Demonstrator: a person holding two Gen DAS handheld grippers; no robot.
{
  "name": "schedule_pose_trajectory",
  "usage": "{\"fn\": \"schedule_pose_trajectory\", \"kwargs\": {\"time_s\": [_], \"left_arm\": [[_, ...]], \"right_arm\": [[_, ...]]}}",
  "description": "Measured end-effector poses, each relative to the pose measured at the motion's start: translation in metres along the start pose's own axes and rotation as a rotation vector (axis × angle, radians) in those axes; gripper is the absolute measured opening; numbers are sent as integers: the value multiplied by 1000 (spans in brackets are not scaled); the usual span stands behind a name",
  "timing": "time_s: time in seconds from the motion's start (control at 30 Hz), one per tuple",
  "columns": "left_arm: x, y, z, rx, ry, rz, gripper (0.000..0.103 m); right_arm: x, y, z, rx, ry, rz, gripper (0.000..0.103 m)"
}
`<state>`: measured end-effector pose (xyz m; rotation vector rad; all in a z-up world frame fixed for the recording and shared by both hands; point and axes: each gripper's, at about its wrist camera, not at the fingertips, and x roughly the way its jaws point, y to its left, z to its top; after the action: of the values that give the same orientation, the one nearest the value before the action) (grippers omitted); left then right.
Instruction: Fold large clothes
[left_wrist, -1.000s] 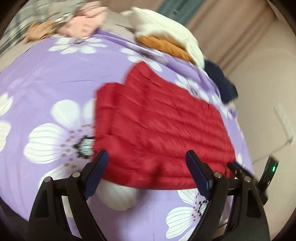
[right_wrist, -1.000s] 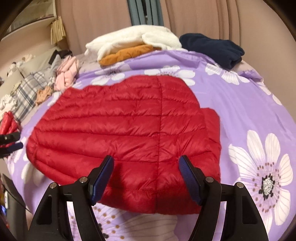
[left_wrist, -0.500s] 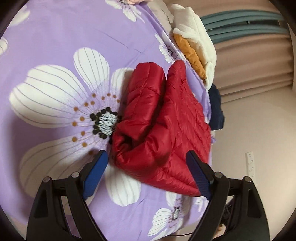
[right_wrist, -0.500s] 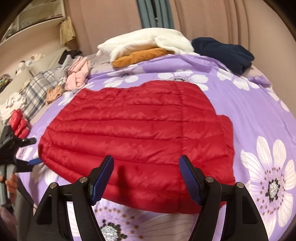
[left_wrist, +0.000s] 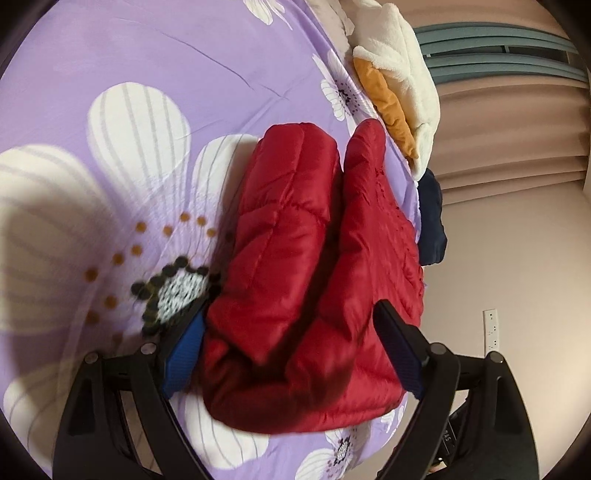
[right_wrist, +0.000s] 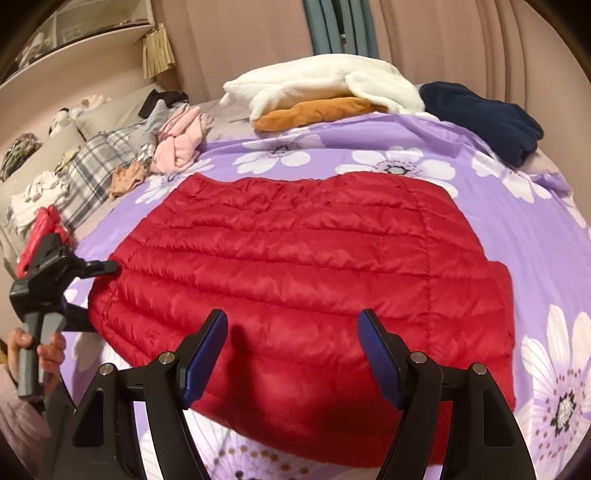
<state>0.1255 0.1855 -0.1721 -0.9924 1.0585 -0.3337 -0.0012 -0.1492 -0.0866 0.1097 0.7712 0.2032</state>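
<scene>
A red quilted jacket (right_wrist: 295, 251) lies spread flat on the purple flowered bedsheet (right_wrist: 517, 229). My right gripper (right_wrist: 295, 350) hovers open over its near hem, with nothing pinched between the blue pads. In the left wrist view the jacket (left_wrist: 295, 240) shows end-on, its sleeve folded onto the body. My left gripper (left_wrist: 291, 350) is open, and the jacket's bulging corner lies between its wide jaws. In the right wrist view that left gripper (right_wrist: 98, 295) sits at the jacket's left edge, held by a hand (right_wrist: 40, 350).
At the far side of the bed are a white fleece (right_wrist: 317, 81) over an orange garment (right_wrist: 314, 110) and a navy garment (right_wrist: 487, 118). Pink clothes (right_wrist: 181, 144) and plaid fabric (right_wrist: 96, 162) lie at the left. A wall with a socket (left_wrist: 491, 328) stands beyond the bed's edge.
My left gripper rolled, dropped and closed in on the jacket's end, which now sits between its jaws. The right gripper slid sideways along the hem, and the left gripper came into its view.
</scene>
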Motion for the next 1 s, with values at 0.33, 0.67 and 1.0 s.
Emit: {"fn": "schedule_pose_trajectory", "kwargs": {"time_s": [0.33, 0.67, 1.0], "left_arm": [[25, -12, 19, 40, 21, 36, 88], [37, -26, 23, 130, 21, 156, 76], [36, -68, 13, 299, -30, 305, 48]], "right_arm": [[14, 13, 21, -61, -25, 8, 72], [46, 23, 28, -104, 15, 0, 67], [72, 16, 22, -112, 86, -5, 65]]}}
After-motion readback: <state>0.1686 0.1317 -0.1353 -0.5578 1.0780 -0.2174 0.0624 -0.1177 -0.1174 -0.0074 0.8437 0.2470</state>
